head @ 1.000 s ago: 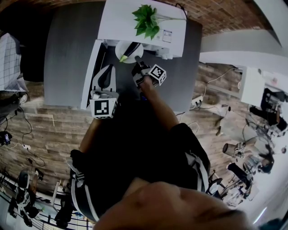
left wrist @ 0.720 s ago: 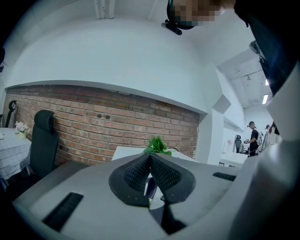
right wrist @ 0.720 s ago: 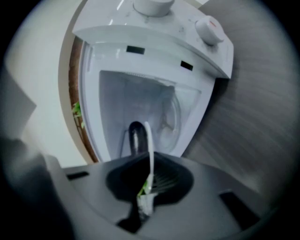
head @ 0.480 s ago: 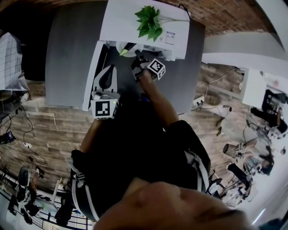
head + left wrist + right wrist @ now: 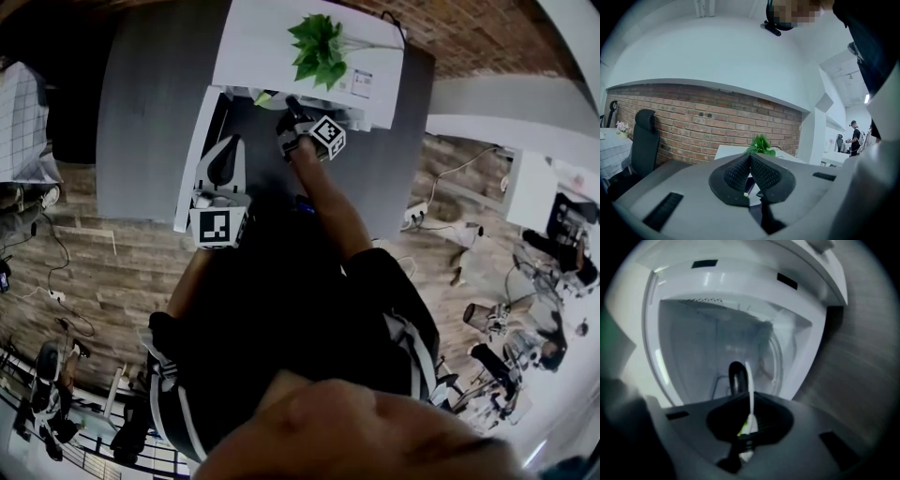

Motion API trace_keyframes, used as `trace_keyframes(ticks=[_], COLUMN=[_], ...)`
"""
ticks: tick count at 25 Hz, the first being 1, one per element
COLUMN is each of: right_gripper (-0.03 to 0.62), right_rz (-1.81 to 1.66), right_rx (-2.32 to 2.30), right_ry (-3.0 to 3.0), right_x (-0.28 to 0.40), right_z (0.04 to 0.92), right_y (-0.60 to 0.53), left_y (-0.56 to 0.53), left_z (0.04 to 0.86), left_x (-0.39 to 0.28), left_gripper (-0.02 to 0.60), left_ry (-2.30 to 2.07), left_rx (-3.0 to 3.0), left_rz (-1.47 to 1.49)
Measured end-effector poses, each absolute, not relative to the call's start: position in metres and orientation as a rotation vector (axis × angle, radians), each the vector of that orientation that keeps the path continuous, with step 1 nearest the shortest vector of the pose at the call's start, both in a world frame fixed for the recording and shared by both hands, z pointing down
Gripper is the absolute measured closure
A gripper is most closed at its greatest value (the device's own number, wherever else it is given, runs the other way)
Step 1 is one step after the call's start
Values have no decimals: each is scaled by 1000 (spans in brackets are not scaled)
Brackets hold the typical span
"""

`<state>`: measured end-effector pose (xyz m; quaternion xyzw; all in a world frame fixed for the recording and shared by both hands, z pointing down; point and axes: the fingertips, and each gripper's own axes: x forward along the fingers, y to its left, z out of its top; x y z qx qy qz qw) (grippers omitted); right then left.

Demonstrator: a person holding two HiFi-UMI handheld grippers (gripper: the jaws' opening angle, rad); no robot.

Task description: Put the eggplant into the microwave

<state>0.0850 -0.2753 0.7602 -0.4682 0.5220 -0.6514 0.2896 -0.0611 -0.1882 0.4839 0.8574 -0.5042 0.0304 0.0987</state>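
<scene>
The white microwave stands on a grey table with its door swung open to the left. My right gripper is shut on the rim of a white plate that carries the dark eggplant. It holds the plate at the mouth of the cavity. From the head, only the eggplant's green stem shows under the oven's top edge. My left gripper hovers over the open door, its pads closed with nothing seen between them.
A green plant lies on the microwave's top, also visible as a plant ahead of the left gripper. The grey table reaches left and right of the oven. A brick wall runs behind it.
My right gripper has carried the plate with the eggplant forward into the microwave's opening; most of the plate is now hidden under the oven's top. The left gripper has stayed where it was.
</scene>
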Motion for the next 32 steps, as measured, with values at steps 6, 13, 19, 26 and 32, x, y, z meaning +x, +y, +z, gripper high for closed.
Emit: trace_keyframes(ticks=[6,13,19,26,32], right_gripper=[557,557,557,557,556], right_rz=[-1729,-1718,-1704,-1702,-1677], right_rx=[-1273,-1274,-1269,-1293,-1305], right_ry=[1357,1335,1328,1318,1353], right_x=[91,93,97,96,95], right_z=[772,781,793,788,790], right_y=[-289,-303,-314,-319,-322], left_y=[-193,-197,-199,-202,-204], left_z=[490,495,498,499,500], left_x=[-62,-60,-60,-61,-61], left_gripper=[546,546,546,546,546], left_ry=[-1492,-1482,-1485,-1487,-1486], left_rx=[2523,2519,2498,2495,2498], left_rz=[101,118,113,112,111])
